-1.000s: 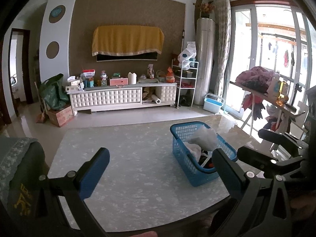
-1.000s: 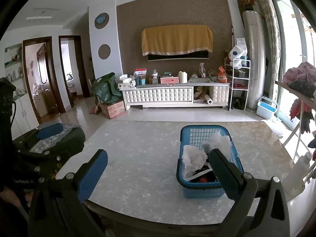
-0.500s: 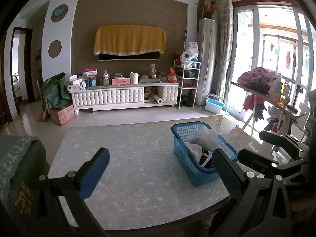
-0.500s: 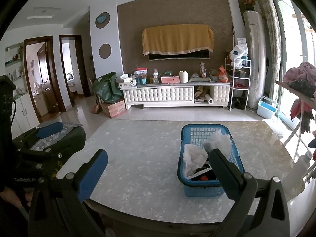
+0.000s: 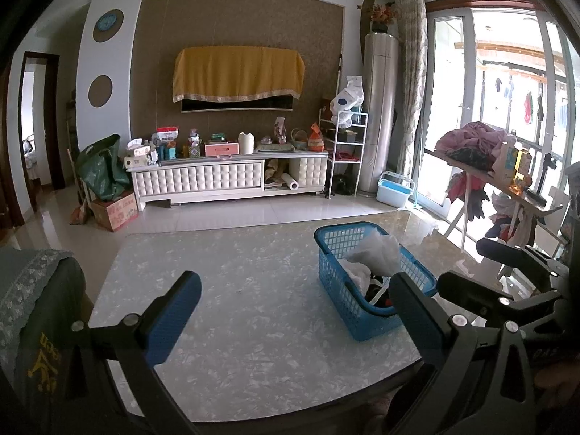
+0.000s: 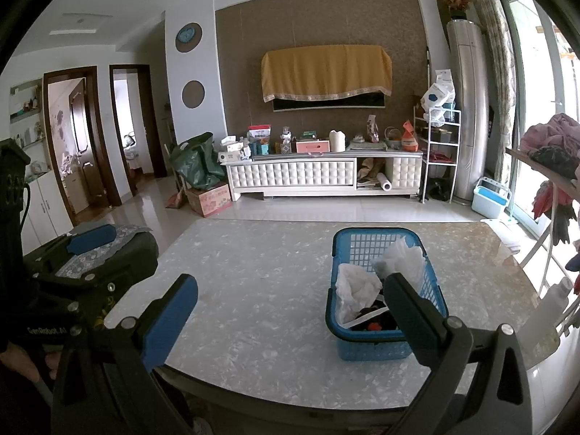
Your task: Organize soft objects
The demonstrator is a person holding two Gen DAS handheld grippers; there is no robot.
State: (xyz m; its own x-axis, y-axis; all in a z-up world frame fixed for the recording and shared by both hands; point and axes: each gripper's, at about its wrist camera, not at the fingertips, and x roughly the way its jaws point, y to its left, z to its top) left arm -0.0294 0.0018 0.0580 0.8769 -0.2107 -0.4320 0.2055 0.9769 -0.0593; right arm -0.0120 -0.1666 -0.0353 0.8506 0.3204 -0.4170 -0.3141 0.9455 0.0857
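A blue plastic basket (image 5: 340,253) (image 6: 362,243) stands on the marble table (image 5: 235,282) (image 6: 253,282), toward its right side. White crumpled soft pieces (image 5: 377,253) (image 6: 355,286) and dark items fill its near end. My left gripper (image 5: 293,311) hangs open above the table's near edge, left of the basket, with nothing between its fingers. My right gripper (image 6: 290,311) is also open and empty, its right finger (image 6: 409,311) overlapping the basket's near end in the view. Each gripper shows at the side of the other's view.
A chair back with a patterned cover (image 5: 32,290) stands at the table's left. A drying rack piled with clothes (image 5: 478,145) is at the right by the glass doors. A white TV cabinet (image 5: 224,177) and a shelf unit (image 5: 344,145) line the far wall.
Both views have drifted slightly; the basket sits a touch higher and farther in the left wrist view. Both grippers remain open and empty.
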